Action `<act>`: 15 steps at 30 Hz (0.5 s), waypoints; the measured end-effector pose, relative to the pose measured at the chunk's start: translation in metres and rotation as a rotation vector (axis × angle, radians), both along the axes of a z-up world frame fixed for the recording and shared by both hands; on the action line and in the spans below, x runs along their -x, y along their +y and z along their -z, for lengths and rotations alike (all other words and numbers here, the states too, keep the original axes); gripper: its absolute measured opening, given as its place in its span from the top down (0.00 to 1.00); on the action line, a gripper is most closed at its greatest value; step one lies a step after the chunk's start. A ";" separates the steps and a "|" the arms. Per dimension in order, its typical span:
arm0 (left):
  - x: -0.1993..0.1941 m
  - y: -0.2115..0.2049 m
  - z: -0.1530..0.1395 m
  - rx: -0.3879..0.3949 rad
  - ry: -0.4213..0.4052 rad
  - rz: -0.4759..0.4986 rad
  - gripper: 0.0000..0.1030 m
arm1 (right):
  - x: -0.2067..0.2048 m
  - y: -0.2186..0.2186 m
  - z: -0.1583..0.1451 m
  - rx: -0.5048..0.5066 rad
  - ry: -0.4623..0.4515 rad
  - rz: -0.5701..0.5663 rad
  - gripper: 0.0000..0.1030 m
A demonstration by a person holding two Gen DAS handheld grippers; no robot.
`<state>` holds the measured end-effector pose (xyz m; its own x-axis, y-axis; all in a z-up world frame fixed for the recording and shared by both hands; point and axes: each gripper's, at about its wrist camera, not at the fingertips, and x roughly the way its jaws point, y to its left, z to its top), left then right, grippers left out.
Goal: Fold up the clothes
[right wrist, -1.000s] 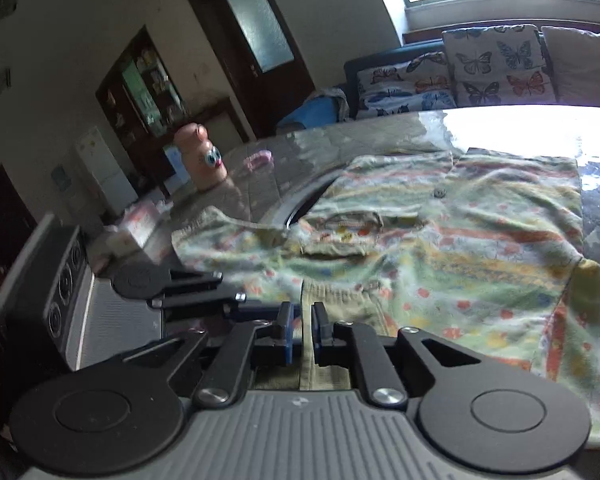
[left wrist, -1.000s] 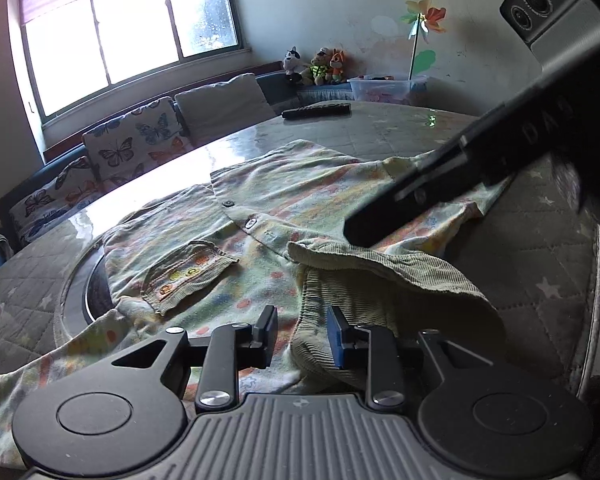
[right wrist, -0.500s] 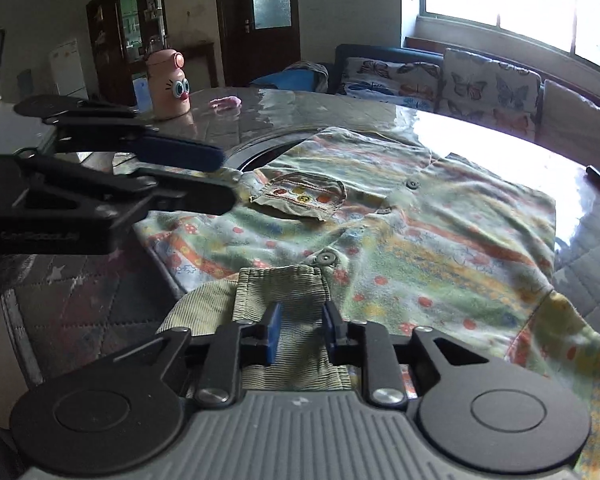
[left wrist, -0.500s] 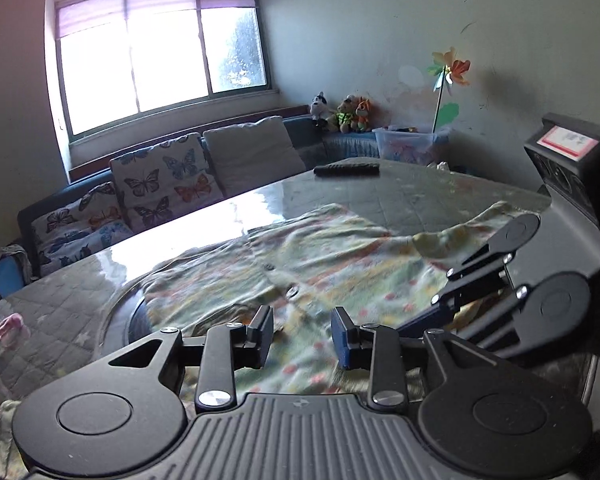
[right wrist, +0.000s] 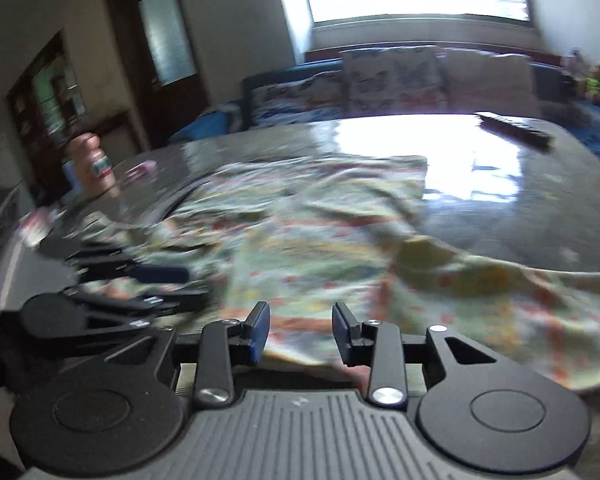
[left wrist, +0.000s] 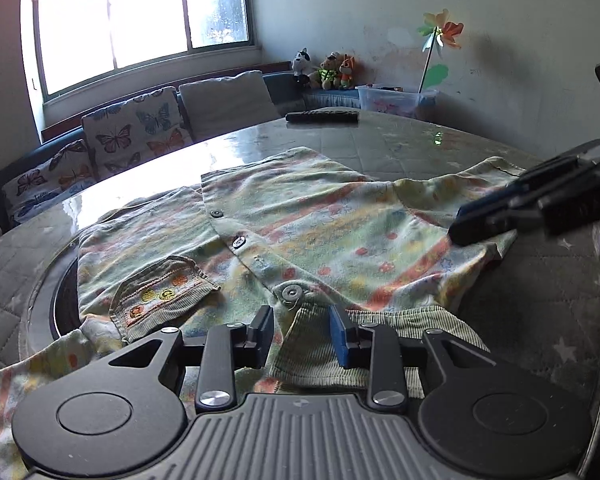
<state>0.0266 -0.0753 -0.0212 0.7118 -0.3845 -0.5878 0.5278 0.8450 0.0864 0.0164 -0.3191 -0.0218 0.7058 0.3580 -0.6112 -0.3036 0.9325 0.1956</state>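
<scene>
One remote (left wrist: 322, 116) lies beyond the shirt (left wrist: 320, 232) on the table (left wrist: 400, 144).

Glossy round table (left wrist: 380, 148) bears patterned shirt (left wrist: 320, 224); remote (left wrist: 322, 117) lies beyond.

Both tools are matte black plastic. The left gripper (left wrist: 301, 332) has a grey ribbed housing, two round discs, silver screw heads on its linkage arms, and blue pads (left wrist: 342, 338) lining the fingers. The right gripper (right wrist: 300, 330) matches — same ribs, same screws, same blue pads (right wrist: 259, 334).
</scene>
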 end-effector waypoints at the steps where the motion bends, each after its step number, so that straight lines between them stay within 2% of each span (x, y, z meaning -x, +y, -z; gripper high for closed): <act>1: 0.000 0.000 0.000 -0.002 0.000 0.000 0.68 | -0.002 -0.010 0.002 0.013 -0.003 0.043 0.67; 8: 0.001 -0.002 0.000 -0.012 -0.001 0.001 0.68 | -0.018 -0.078 0.021 0.082 0.007 0.285 0.67; 15: 0.001 -0.002 -0.001 -0.020 -0.003 0.003 0.67 | -0.018 -0.129 0.025 0.140 -0.007 0.429 0.66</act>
<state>0.0258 -0.0771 -0.0206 0.7123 -0.3750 -0.5933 0.5301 0.8414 0.1046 0.0346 -0.4478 -0.0473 0.7768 -0.0534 -0.6275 0.1149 0.9917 0.0579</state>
